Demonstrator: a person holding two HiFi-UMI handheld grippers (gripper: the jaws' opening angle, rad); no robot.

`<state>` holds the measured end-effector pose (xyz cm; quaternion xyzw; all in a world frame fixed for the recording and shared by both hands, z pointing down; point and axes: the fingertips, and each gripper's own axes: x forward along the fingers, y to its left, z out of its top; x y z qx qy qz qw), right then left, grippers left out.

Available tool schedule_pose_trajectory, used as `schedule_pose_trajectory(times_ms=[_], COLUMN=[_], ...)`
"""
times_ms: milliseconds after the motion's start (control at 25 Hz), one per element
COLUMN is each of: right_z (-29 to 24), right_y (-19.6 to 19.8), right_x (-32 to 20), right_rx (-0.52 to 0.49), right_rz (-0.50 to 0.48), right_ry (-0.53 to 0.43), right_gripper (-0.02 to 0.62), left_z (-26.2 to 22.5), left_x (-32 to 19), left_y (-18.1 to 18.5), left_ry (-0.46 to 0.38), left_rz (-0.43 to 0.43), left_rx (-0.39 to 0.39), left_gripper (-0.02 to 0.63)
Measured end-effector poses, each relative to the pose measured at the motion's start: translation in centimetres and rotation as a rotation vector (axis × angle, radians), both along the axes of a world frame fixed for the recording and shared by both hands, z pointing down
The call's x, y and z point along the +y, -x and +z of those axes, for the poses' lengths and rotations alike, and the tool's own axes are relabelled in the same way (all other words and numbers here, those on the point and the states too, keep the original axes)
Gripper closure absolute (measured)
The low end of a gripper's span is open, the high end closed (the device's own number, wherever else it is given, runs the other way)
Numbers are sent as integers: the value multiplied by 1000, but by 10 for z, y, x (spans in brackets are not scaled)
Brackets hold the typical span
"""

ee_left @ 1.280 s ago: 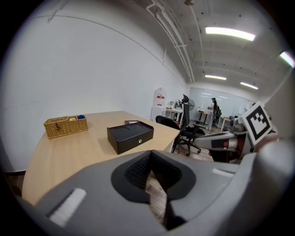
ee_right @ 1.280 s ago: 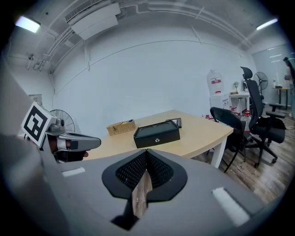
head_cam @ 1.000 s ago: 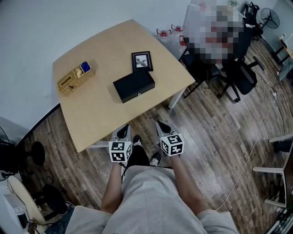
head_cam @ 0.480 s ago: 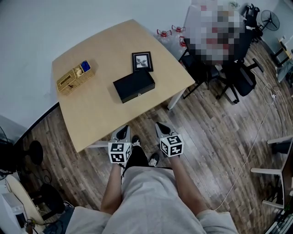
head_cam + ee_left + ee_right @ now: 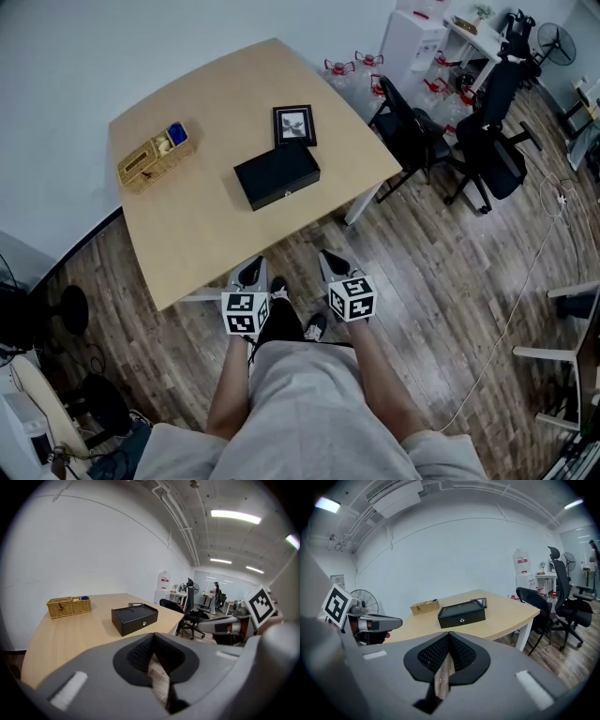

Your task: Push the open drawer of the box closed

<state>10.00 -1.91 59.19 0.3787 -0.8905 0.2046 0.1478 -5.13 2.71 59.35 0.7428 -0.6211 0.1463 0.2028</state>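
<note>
A black box (image 5: 277, 175) lies on the light wooden table (image 5: 197, 234), its front with a small silver knob (image 5: 288, 193) turned toward me. I cannot tell whether its drawer stands out. Both grippers hang over the floor just short of the table's near edge, well apart from the box. The left gripper (image 5: 251, 271) and the right gripper (image 5: 333, 261) are each shut on nothing. The box (image 5: 134, 619) shows beyond the left gripper (image 5: 153, 641) and again as the box (image 5: 461, 612) beyond the right gripper (image 5: 448, 639).
A wicker basket (image 5: 155, 157) sits at the table's far left and a dark picture frame (image 5: 293, 125) lies just behind the box. Black office chairs (image 5: 412, 131) stand right of the table. Water bottles (image 5: 352, 66) line the wall, and a cable (image 5: 525, 281) runs over the floor.
The grippers and the box have stayed where they were; only the head view has shifted very slightly.
</note>
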Motion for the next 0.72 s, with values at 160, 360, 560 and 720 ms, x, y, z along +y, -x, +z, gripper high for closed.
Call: schedule_pose_trajectory(times_ms=[160,360,560,720], right_z=[-1,0,1,1], right_y=[0,-1,-4,-7], right_x=[-1,0,-2,-4], right_rx=[-2,-1,-6,-5], right_rz=[2,-1,3,2], right_ry=[1,2,1,-1], right_gripper=[594,594,594,594], left_z=[-2,-2,-1,-1], left_x=[-1,-2,-3,-4], left_y=[-1,-3,-5,-7], left_ry=[2,0,2,1], left_rz=[3,6,7,7], left_rx=[-1,-4,-4,-4], left_gripper=[554,554,554,554])
